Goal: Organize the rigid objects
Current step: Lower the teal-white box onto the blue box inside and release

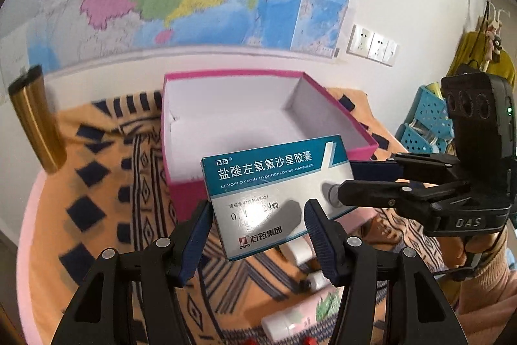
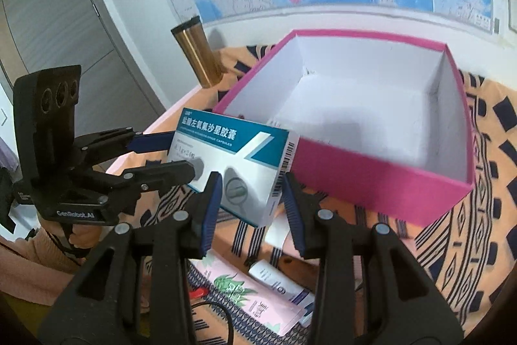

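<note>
- Both grippers, left and right, clamp the carton, lifted.
- Pink box open at the table's back edge.
- Tubes near front edge.

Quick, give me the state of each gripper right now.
Left gripper: closed on the medicine box, holding it in the air.
Right gripper: closed on the same medicine box, at its other end.

A pink-edged tabletop carries an orange cloth with dark blue geometric patterning. On the cloth, an open magenta cardboard box with white interior sits at 12 o'clock. A gold metal cylindrical flask stands at 10 o'clock. Pink and white tubes lie at 6 o'clock.
</note>
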Demonstrator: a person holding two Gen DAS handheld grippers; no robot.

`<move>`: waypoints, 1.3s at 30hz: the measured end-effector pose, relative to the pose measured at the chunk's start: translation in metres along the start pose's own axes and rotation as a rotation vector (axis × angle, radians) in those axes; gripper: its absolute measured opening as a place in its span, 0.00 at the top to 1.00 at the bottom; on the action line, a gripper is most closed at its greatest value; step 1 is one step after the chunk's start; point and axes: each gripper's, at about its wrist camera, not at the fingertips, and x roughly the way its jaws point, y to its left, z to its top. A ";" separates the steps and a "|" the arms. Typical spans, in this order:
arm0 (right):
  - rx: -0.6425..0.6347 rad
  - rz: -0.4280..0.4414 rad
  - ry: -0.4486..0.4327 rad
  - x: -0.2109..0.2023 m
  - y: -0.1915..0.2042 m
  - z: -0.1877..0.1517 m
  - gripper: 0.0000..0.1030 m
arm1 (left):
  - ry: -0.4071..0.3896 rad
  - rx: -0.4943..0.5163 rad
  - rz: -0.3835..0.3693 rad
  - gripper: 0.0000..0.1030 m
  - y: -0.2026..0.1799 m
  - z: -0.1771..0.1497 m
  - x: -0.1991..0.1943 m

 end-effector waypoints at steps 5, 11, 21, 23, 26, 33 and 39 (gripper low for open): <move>-0.001 -0.006 -0.035 -0.004 -0.008 0.018 0.60 | -0.003 0.007 -0.001 0.43 0.002 0.017 0.007; 0.020 -0.005 -0.047 0.003 -0.021 0.037 0.60 | -0.002 -0.003 -0.006 0.43 0.009 0.036 0.016; 0.065 -0.001 -0.015 0.028 -0.041 0.052 0.60 | 0.070 -0.044 0.023 0.43 0.027 0.051 0.052; 0.078 0.003 -0.004 0.034 -0.045 0.053 0.60 | 0.083 -0.052 0.028 0.43 0.030 0.050 0.058; 0.092 0.005 0.013 0.042 -0.051 0.053 0.60 | 0.104 -0.062 0.034 0.43 0.034 0.050 0.067; 0.127 0.010 0.059 0.061 -0.064 0.053 0.60 | 0.150 -0.070 0.059 0.43 0.038 0.049 0.083; 0.152 -0.005 0.112 0.079 -0.073 0.054 0.60 | 0.177 -0.086 0.069 0.43 0.041 0.049 0.091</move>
